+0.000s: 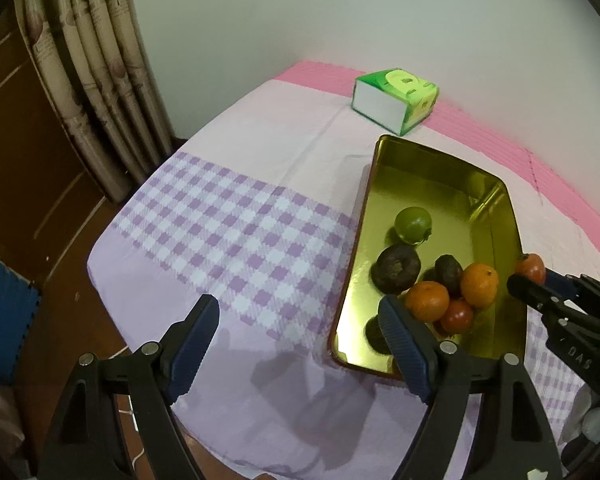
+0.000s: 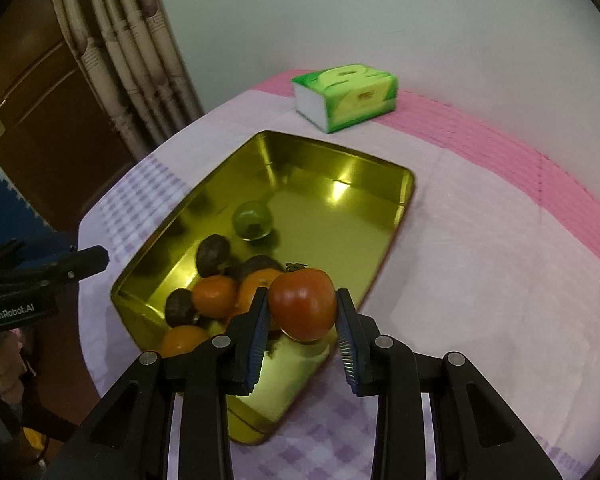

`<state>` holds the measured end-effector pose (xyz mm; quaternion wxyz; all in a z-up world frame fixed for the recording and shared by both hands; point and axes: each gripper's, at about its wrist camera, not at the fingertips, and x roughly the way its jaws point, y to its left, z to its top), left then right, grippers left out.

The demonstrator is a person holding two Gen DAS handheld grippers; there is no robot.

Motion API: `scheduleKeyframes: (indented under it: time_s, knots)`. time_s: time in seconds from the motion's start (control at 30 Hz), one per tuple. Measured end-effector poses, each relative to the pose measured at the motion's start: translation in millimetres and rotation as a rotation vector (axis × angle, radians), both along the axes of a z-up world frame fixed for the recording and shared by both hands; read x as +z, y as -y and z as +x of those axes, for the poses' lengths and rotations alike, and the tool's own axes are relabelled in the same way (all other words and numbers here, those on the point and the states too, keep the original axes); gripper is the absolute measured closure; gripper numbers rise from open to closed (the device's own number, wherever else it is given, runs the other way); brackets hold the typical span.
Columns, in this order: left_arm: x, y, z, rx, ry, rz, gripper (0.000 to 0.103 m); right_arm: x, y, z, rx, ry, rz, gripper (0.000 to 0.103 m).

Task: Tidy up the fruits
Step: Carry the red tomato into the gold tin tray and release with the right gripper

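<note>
- Gold metal tray (image 1: 500, 240) sits on the table (image 1: 236, 232) under a purple-checked cloth, right of centre in the left wrist view; green tissue box (image 1: 396, 98) lies beyond it at the far edge.
- Inside the tray: green fruit (image 1: 413, 220) mid-tray, dark fruit (image 1: 396, 269) nearer, two oranges (image 1: 427, 301) and a small red tomato (image 1: 457, 315) bunched at the near end.
- Left hand-held gripper (image 1: 300, 320) hangs released, fingers wide apart, nothing between them; its right finger overlaps the tray's near left corner in view, whether touching I cannot tell.
- Right hand-held gripper (image 1: 528, 286) enters from the right edge with a red tomato (image 1: 531, 266) at its tip, by the tray's right rim.
- Right wrist view: right hand-held gripper (image 2: 303, 312) is clenched around the red tomato (image 2: 302, 304), one pad on each side at its widest part, stem up, apparently above the tray's near end (image 2: 260, 420).
- Fruit pile (image 2: 214, 296) lies just left of and below it; green fruit (image 2: 252, 218) further back; left hand-held gripper (image 2: 88, 262) shows at the left edge.
- Handling guess: tomato is light, smooth, soft-skinned, bruises easily; hold across the middle with gentle squeeze, lower it close to the tray floor before letting go, since round fruit rolls on slick metal.
</note>
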<state>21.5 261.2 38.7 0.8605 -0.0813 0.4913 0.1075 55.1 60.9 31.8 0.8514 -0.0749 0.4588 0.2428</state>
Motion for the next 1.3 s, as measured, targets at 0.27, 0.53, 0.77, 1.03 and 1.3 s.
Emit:
scheduleKeyframes:
  time_s: [0.27,0.53,0.77,1.03,1.3]
  knots:
    - [0,-9,-6,0.03,0.003,-0.013,0.024,-9,-19,2,0.022,-0.021,-0.006,0.07]
    - [-1,-10,-8,0.031,0.007,-0.003,0.024,-8,-22,1,0.02,-0.018,-0.004,0.07]
    - [1,-9,-6,0.028,0.013,-0.001,0.024,-6,-27,-12,0.052,-0.031,0.017,0.07]
    - [3,-5,-7,0.013,0.019,0.0,0.024,-21,-26,-18,0.053,-0.066,-0.027,0.07]
    - [3,2,-9,-0.009,0.021,0.005,0.024,-32,-31,-18,0.057,-0.073,-0.077,0.07]
